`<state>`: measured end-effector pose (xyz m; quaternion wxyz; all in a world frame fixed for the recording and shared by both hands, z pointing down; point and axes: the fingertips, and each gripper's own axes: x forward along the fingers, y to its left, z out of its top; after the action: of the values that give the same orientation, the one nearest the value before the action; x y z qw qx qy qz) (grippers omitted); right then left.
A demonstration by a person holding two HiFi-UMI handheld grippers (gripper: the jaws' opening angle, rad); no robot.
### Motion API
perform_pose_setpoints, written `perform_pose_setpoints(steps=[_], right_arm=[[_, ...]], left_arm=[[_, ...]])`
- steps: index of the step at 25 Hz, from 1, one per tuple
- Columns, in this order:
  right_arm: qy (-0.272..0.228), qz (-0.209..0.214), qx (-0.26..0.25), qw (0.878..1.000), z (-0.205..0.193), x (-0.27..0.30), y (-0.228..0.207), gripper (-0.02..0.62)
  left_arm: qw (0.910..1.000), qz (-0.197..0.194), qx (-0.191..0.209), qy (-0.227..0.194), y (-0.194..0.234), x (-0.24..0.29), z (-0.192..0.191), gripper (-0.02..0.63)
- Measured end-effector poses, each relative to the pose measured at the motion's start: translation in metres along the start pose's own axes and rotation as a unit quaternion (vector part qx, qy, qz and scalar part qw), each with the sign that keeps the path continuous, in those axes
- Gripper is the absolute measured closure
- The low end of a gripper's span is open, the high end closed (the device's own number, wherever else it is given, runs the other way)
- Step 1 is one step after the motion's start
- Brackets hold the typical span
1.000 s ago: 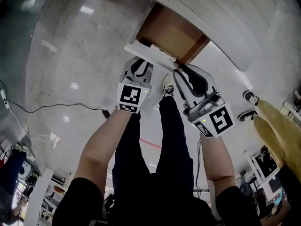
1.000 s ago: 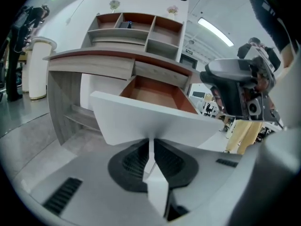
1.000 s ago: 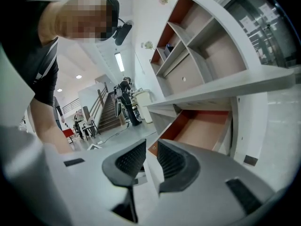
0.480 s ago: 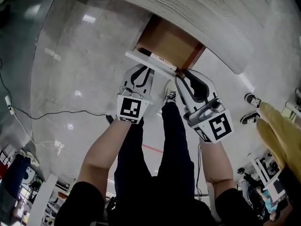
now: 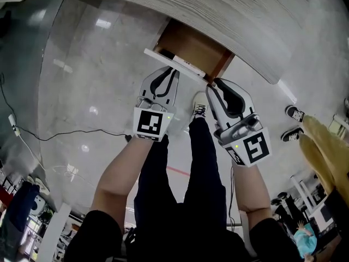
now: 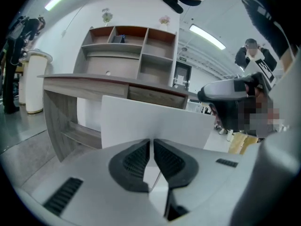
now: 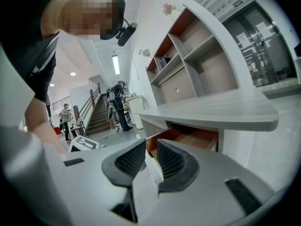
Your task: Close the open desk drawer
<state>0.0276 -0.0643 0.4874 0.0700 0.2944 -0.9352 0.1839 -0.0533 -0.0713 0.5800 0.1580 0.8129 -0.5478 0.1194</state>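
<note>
In the head view the wooden drawer (image 5: pixel 188 43) sticks out from under the grey desk top (image 5: pixel 218 10), and its white front panel (image 5: pixel 173 63) faces me. My left gripper (image 5: pixel 165 72) is shut, its tips against the panel's face; in the left gripper view the left gripper (image 6: pixel 152 147) points straight at the white panel (image 6: pixel 155 119). My right gripper (image 5: pixel 210 85) is at the panel's right end. The right gripper view shows the right gripper (image 7: pixel 151 152) with the panel's white edge (image 7: pixel 151 171) between its jaws and the drawer's brown inside (image 7: pixel 193 139) beyond.
My own legs (image 5: pixel 202 146) hang below the grippers over a glossy grey floor. A black cable (image 5: pixel 54 135) trails at the left. Another person's shoes (image 5: pixel 293 113) stand at the right. A shelf unit (image 6: pixel 127 51) sits on the desk, and a white bin (image 6: pixel 33 79) stands beside it.
The drawer has slid further in under the desk, so less of its wooden inside shows. Both grippers have moved forward with the front panel.
</note>
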Motion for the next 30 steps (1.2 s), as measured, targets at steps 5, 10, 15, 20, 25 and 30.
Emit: perform_pose_setpoints(steps=[5, 10, 15, 20, 25, 30], right_arm=[[0.0, -0.007, 0.003, 1.0, 0.005, -0.001, -0.013, 0.512], [0.003, -0.014, 0.006, 1.0, 0.001, -0.001, -0.013, 0.512], [-0.001, -0.017, 0.007, 1.0, 0.003, 0.0, -0.009, 0.512], [-0.004, -0.02, 0.013, 1.0, 0.002, -0.001, -0.017, 0.512], [-0.003, -0.021, 0.019, 1.0, 0.0, -0.002, -0.02, 0.512], [-0.003, -0.023, 0.024, 0.999, -0.001, -0.004, -0.027, 0.512]], left_arm=[[0.9999, -0.003, -0.001, 0.014, -0.001, 0.022, 0.008, 0.568], [0.9998, -0.003, -0.005, 0.016, 0.001, 0.033, 0.009, 0.568], [0.9998, -0.011, 0.005, 0.013, 0.003, 0.042, 0.017, 0.568], [0.9997, -0.02, 0.009, 0.014, -0.002, 0.057, 0.022, 0.568], [0.9998, -0.016, -0.001, 0.012, 0.004, 0.072, 0.028, 0.569], [0.9999, -0.007, 0.0, 0.01, 0.009, 0.083, 0.03, 0.568]])
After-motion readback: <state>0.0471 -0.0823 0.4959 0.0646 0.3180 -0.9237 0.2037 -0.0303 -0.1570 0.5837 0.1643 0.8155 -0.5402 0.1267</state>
